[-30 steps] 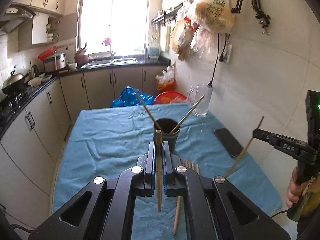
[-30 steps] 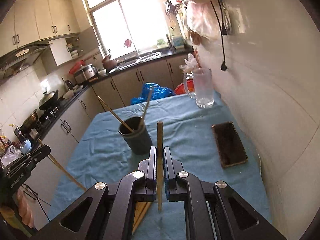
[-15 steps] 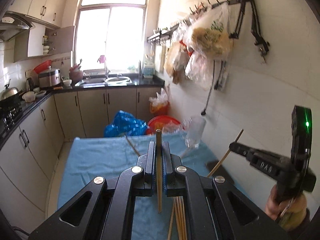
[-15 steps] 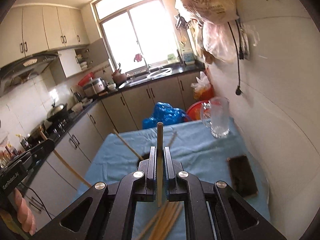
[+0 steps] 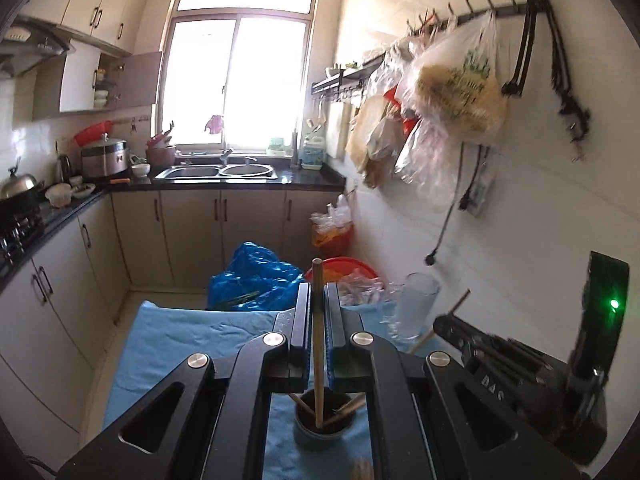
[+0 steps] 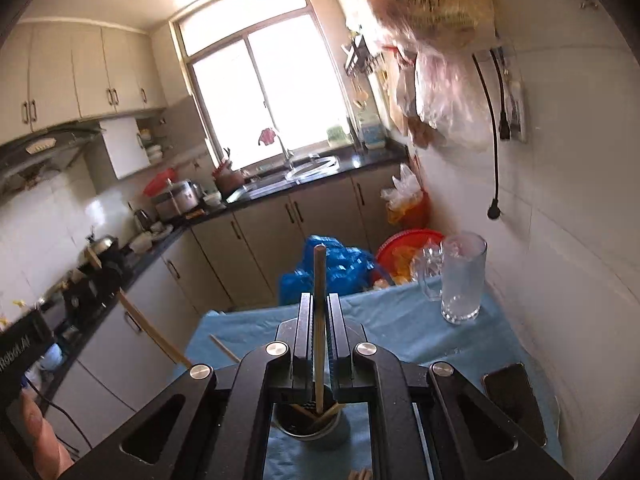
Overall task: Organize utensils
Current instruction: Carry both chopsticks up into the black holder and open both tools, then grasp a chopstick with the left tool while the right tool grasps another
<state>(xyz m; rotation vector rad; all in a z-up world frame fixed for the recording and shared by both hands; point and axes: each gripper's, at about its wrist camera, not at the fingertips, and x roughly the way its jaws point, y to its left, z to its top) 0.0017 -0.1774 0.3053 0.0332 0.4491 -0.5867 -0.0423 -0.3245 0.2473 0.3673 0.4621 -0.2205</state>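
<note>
My left gripper (image 5: 317, 300) is shut on a wooden chopstick (image 5: 318, 344) held upright; its lower tip is inside the dark cup (image 5: 323, 430) on the blue cloth. My right gripper (image 6: 319, 308) is shut on another chopstick (image 6: 319, 320), whose lower end reaches into the same cup (image 6: 308, 430). Two more chopsticks lean in the cup. The right gripper shows in the left wrist view (image 5: 444, 326), holding its chopstick. The left gripper's chopstick (image 6: 154, 330) shows at the left of the right wrist view. Loose chopstick ends (image 6: 360, 474) lie in front of the cup.
A blue cloth (image 6: 392, 328) covers the table. A glass pitcher (image 6: 462, 280) stands at the far right and a dark phone (image 6: 514, 398) lies by the white wall. Blue bag (image 5: 256, 280) and red basin (image 5: 340, 270) sit beyond the table. Cabinets run along the left.
Both grippers have moved forward over the cup and tilted up. The cup now lies directly below each gripper, with both held chopsticks' lower ends in it.
</note>
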